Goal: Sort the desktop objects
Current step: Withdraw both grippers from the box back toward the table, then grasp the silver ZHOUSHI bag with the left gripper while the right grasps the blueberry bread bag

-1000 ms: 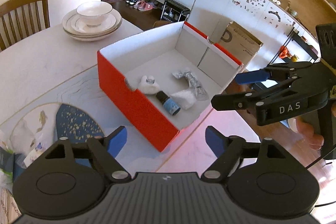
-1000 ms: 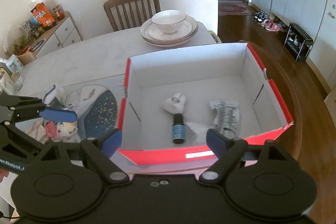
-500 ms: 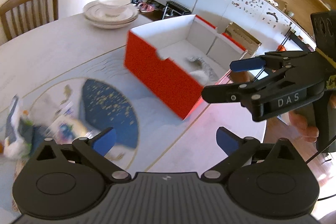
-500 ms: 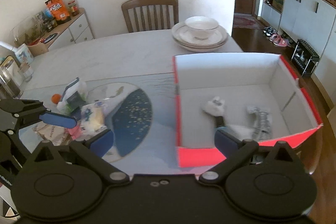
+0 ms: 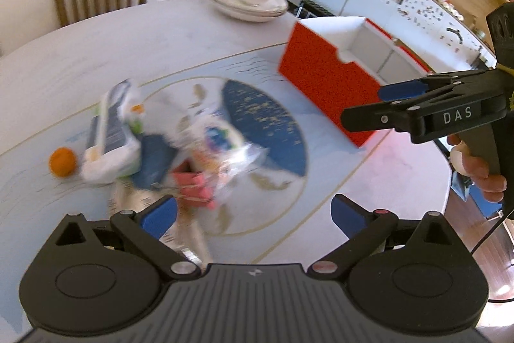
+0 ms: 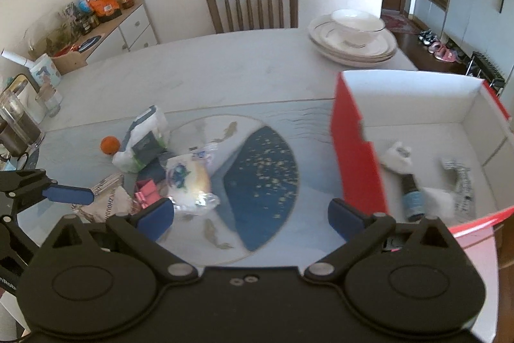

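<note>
A pale round desk carries a red box with white inside walls at its right side and a loose heap of odds and ends near the middle, on a blue-and-gold printed mat. A stack of plates topped by a bowl sits at the far edge, in front of a wooden chair.

The sorting looks partly done. Inside the box lie a small dark bottle, a white lump and a crumpled silvery wrapper. Still out on the desk are a white and green packet, a round wrapped bun, a printed paper bag, a pink item and a small orange ball, the last just beside the packet. Most of the pile is left.

Both tools point steeply down at the heap. The left gripper hangs over the pink item and clear wrapping, its jaws spread wide with nothing between them. The right gripper sits between heap and box, jaws likewise spread and empty; a hand grips its handle in the left wrist view.
</note>
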Demonstrator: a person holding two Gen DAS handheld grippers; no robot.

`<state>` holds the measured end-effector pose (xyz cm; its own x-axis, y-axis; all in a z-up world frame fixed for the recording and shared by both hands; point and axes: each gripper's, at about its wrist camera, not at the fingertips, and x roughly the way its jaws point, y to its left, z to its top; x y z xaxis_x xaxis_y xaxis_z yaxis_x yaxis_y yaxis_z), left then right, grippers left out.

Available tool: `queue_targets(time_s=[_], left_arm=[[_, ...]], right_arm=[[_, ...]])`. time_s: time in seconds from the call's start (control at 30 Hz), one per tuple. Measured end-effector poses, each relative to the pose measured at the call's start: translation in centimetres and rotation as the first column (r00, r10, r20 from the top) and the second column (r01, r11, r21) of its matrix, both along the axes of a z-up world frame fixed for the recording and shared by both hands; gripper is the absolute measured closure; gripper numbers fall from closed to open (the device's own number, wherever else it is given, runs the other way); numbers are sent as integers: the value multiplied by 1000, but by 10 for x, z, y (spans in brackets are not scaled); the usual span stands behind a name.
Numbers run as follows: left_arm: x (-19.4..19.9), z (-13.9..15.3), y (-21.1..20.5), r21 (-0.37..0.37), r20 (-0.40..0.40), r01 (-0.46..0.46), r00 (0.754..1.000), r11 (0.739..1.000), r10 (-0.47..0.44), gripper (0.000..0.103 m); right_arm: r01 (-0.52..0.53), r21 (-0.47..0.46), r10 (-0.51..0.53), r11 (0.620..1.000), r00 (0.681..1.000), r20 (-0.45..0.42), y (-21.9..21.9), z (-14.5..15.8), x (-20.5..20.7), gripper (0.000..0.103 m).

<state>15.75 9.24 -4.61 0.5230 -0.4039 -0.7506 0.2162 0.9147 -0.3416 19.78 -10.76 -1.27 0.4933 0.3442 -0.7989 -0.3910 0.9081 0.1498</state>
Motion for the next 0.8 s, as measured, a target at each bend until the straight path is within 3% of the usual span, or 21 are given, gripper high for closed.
queue_targets(time_s=[0.33, 0.8], left_arm=[[0, -30, 36, 52, -16, -28, 999, 998, 29, 1], [14, -60, 41, 128, -20, -39, 999, 991, 42, 1]], right_arm=[[-42, -33, 40, 999, 998, -53, 47, -25, 22, 1], [-81, -76, 69, 994, 988, -140, 84, -64, 52, 6]])
